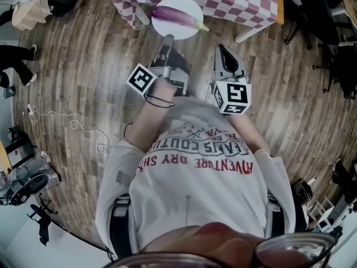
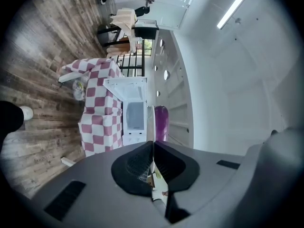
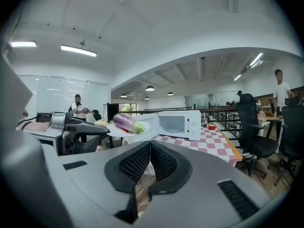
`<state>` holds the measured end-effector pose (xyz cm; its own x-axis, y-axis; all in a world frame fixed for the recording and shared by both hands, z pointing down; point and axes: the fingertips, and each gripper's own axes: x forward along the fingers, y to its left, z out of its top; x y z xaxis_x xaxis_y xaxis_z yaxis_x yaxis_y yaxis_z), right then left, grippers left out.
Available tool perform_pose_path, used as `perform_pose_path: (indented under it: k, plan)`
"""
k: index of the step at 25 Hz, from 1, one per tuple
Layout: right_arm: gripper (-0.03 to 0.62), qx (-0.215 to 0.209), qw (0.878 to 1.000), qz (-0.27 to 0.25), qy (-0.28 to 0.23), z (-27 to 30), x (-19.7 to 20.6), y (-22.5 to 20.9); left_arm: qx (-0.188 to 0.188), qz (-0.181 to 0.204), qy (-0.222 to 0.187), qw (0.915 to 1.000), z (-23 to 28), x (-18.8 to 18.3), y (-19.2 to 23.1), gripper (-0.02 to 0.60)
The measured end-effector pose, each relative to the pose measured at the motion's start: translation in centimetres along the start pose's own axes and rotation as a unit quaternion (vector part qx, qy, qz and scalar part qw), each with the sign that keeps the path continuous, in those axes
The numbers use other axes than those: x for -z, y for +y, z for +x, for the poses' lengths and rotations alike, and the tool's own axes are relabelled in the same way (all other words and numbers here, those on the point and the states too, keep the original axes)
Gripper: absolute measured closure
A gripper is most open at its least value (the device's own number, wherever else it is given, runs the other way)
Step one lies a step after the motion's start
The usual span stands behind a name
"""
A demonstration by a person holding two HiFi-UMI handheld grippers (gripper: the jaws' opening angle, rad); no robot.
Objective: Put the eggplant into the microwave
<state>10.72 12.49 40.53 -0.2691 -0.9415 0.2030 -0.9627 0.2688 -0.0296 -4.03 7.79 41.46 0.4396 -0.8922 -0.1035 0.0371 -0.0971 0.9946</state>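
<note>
A purple eggplant (image 1: pixel 174 14) with a green stem lies on a white plate (image 1: pixel 187 28). My left gripper (image 1: pixel 169 38) is shut on the plate's near rim and holds it out level, in front of the red-and-white checked table (image 1: pixel 234 1). In the left gripper view the plate (image 2: pixel 150 122) shows edge-on between the pads, with the eggplant (image 2: pixel 161 121) beside it. Beyond stands the white microwave (image 2: pixel 133 114), its door seemingly swung open. My right gripper (image 1: pixel 226 52) is beside the left, shut and empty. Its view shows the eggplant (image 3: pixel 126 122), plate (image 3: pixel 142 128) and microwave (image 3: pixel 179 124).
The microwave stands on the checked table (image 3: pixel 209 141), with a small red cup (image 3: pixel 212 126) next to it. Black office chairs (image 3: pixel 251 127) stand right of the table. A white cable (image 1: pixel 67 121) lies on the wooden floor at left. People stand far off (image 3: pixel 280 87).
</note>
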Motion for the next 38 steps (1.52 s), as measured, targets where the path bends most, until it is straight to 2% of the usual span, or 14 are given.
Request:
perform_pose_path:
  k: [12,21,26,31,34,38]
  plan:
    - [0.568,0.022,1.0,0.002,0.007,12.5,-2.8,-3.9,-0.005,-0.023,0.036,0.9991,13.7,-4.9,2.1,0.551]
    - [0.568,0.076,0.997,0.001,0.006,22.5,-5.0,-9.3,-0.005,-0.033,0.095,0.9949,25.4,-7.3,4.0,0.551]
    - [0.568,0.099,0.995,0.011,0.009,27.6,-5.7,-12.5,-0.001,-0.023,0.122,0.9922,31.2,-8.4,4.3,0.551]
    - [0.568,0.108,0.994,0.018,0.016,31.7,-5.9,-14.9,-0.037,-0.018,0.12,0.9919,34.0,-9.6,6.9,0.551]
    - [0.568,0.116,0.993,0.014,0.021,33.2,-5.8,-16.4,-0.04,-0.028,0.115,0.9922,35.3,-9.7,7.5,0.551]
    - [0.568,0.095,0.995,0.012,0.026,35.3,-5.6,-18.0,-0.051,-0.035,0.094,0.9937,36.9,-9.4,8.7,0.551]
